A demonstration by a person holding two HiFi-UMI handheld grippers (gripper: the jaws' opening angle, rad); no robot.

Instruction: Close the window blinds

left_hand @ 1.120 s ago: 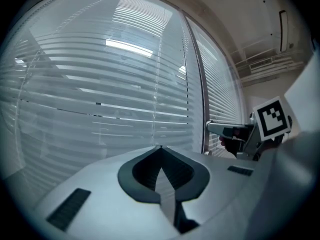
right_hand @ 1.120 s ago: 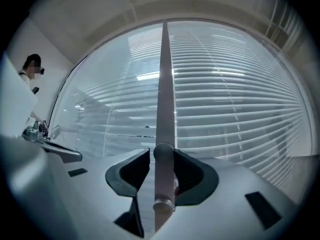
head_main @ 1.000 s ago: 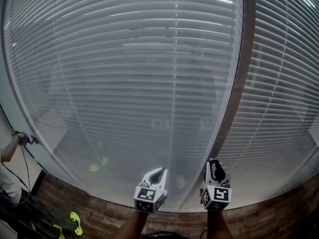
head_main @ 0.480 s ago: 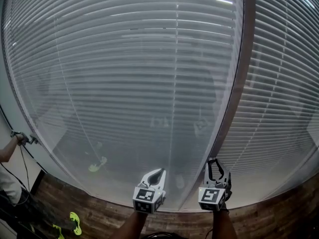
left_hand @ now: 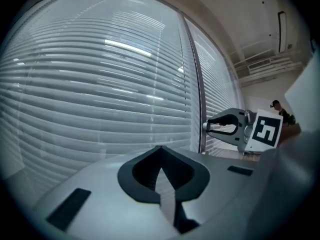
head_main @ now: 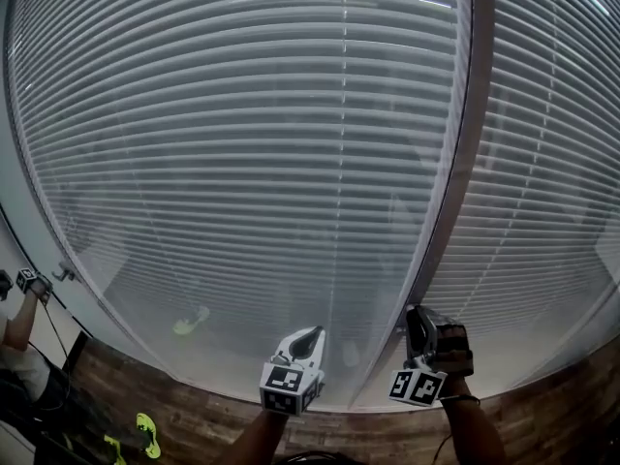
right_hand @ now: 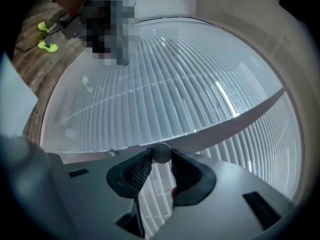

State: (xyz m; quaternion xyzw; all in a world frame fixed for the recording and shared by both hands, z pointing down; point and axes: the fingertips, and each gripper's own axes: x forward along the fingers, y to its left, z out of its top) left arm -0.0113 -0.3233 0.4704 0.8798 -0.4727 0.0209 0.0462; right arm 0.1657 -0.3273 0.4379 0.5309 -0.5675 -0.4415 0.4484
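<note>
White slatted window blinds (head_main: 242, 163) fill the head view, their slats lying nearly flat against each other and hiding the glass. A second blind (head_main: 552, 211) hangs right of the brown mullion (head_main: 467, 163). My right gripper (head_main: 422, 329) points at the mullion's foot, rolled onto its side. In the right gripper view its pads pinch the round grey end of the tilt wand (right_hand: 161, 153). My left gripper (head_main: 308, 335) hovers beside it, in front of the blind, shut with its tips (left_hand: 160, 148) touching and nothing held. The right gripper (left_hand: 222, 127) also shows in the left gripper view.
A wood-look floor strip (head_main: 194, 424) runs below the blinds. A person (head_main: 15, 332) stands at the far left holding a small device, with yellow-green shoes (head_main: 147, 432) near them. A wall air unit (left_hand: 282, 24) hangs high at the right.
The right gripper has rolled about its own axis while gripping the wand end. The slats have tilted closer, so the reflections seen earlier through them have faded. The left gripper kept still.
</note>
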